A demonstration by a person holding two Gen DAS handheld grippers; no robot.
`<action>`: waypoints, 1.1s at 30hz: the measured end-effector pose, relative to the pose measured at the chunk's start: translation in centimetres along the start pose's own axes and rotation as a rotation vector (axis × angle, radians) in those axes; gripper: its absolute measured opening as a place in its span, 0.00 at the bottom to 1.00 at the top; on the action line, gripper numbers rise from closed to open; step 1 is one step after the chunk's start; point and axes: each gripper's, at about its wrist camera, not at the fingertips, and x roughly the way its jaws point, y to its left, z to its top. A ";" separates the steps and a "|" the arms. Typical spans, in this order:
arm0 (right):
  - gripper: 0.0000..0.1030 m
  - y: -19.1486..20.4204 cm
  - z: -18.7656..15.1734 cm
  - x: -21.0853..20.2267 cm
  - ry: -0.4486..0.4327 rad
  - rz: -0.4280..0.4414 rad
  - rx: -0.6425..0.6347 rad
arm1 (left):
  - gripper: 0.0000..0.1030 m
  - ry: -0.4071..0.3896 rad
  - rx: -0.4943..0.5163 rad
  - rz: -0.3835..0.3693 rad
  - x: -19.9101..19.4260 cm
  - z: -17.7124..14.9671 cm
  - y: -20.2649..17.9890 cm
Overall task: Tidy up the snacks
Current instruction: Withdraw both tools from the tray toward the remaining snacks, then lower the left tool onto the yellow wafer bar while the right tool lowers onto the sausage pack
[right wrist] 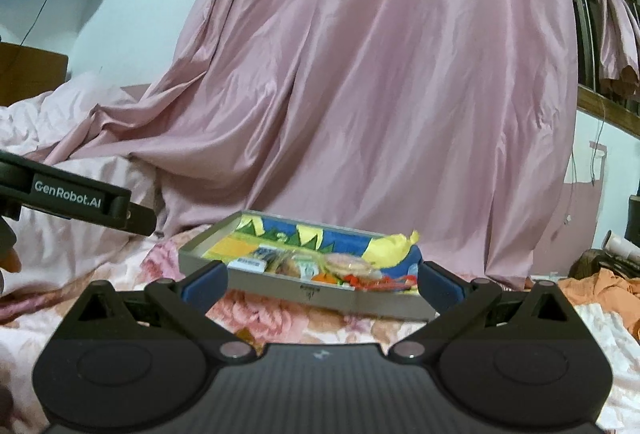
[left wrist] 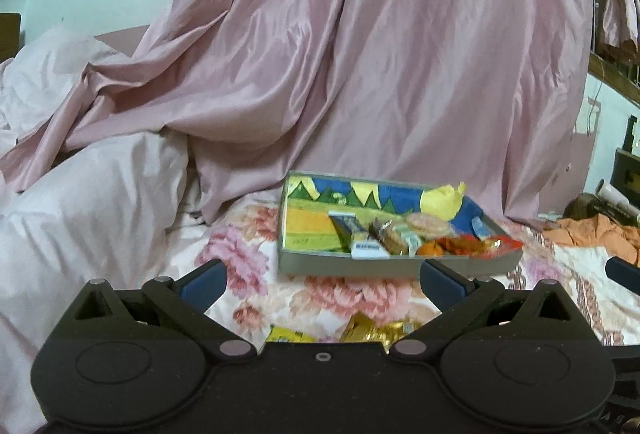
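In the left wrist view, the left gripper (left wrist: 322, 280) hangs over a floral bedspread (left wrist: 248, 298), its blue-padded fingers (left wrist: 202, 284) spread wide and holding nothing. Ahead of it a shallow grey tray (left wrist: 360, 263) with a colourful lining rests on the bedspread, and the snacks (left wrist: 404, 236) lie bunched along the tray's near edge, toward its right corner. A few yellow and gold wrappers (left wrist: 362, 330) lie loose on the bedspread just beneath the gripper, outside the tray. A pink curtain (left wrist: 380, 54) drapes down behind the tray. In the right wrist view, the right gripper (right wrist: 320, 284) also stands spread and empty, with the tray directly beyond its fingertips, the snacks again along the near edge.
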 end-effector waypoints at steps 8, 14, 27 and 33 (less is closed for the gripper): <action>1.00 1.6 -1.6 -1.2 0.083 0.006 -0.010 | 0.99 0.058 0.023 -0.008 -0.4 -3.0 1.8; 1.00 2.6 -3.0 -1.4 0.169 0.030 -0.020 | 0.99 0.106 0.044 -0.010 -0.1 -5.1 3.0; 1.00 4.2 -6.1 0.7 0.400 0.093 -0.041 | 0.99 0.267 0.079 -0.023 2.4 -9.4 4.9; 1.00 4.3 -7.5 2.5 0.499 0.118 -0.044 | 0.99 0.338 0.094 -0.016 3.9 -10.4 5.2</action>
